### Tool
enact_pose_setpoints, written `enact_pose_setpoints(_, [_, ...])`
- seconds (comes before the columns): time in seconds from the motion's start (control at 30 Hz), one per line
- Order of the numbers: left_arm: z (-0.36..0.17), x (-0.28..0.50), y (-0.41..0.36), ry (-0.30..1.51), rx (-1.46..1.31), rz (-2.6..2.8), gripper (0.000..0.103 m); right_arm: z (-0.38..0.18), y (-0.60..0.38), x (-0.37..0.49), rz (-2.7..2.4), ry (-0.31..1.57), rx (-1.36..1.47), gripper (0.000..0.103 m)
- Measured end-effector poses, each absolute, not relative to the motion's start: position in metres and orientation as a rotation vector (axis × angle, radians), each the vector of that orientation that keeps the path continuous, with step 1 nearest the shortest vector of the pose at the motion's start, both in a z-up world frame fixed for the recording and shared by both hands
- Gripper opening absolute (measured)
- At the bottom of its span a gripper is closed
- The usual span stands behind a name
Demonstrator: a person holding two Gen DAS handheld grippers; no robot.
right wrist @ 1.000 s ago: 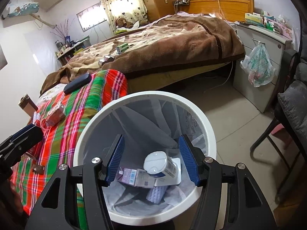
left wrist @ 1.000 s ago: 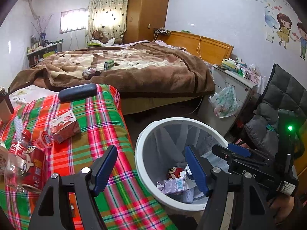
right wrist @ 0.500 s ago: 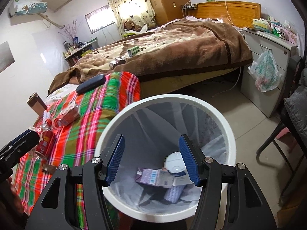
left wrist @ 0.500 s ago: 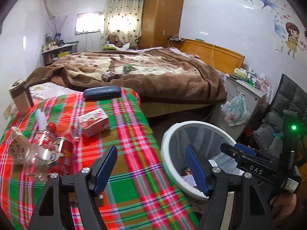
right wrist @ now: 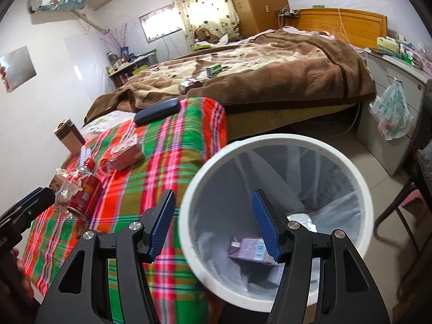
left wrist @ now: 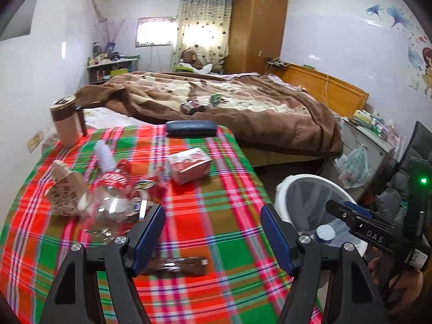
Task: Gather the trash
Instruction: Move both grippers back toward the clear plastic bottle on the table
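Left gripper point(left wrist: 212, 230): tilted down over the plaid tablecloth point(left wrist: 216, 197), jaws apart, empty. Right gripper point(right wrist: 213, 222): angled down at the near rim of the white bin point(right wrist: 272, 141), jaws apart, empty. Trash: red carton point(left wrist: 189, 164), bottle point(left wrist: 108, 208) and brown wrapper point(left wrist: 178, 266) on the cloth; a purple carton point(right wrist: 247, 247) in the bin.

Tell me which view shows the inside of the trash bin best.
The right wrist view: it looks down into the white trash bin, showing a purple carton at the bottom. The left wrist view catches only part of the bin at its right side.
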State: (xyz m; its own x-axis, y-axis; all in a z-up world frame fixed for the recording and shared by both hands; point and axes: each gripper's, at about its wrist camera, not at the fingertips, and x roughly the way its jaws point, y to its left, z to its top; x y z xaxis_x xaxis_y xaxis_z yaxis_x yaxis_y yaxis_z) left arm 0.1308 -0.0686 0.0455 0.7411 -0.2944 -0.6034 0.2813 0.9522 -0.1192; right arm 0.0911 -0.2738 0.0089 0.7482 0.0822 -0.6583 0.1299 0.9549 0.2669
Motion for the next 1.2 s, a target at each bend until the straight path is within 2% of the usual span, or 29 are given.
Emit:
enact_pose_setpoints(0.63, [0.024,0.144,0.043,0.704,-0.126,-0.149,0.073,0.004,-0.189,0.126,0.13,0.765,0.218,0.06])
enact_pose_setpoints(1.2, [0.001,0.205,0.071,0.787,-0.197,-0.212,0.073,-0.003,-0.151,0.154,0.152,0.81,0.17,0.06])
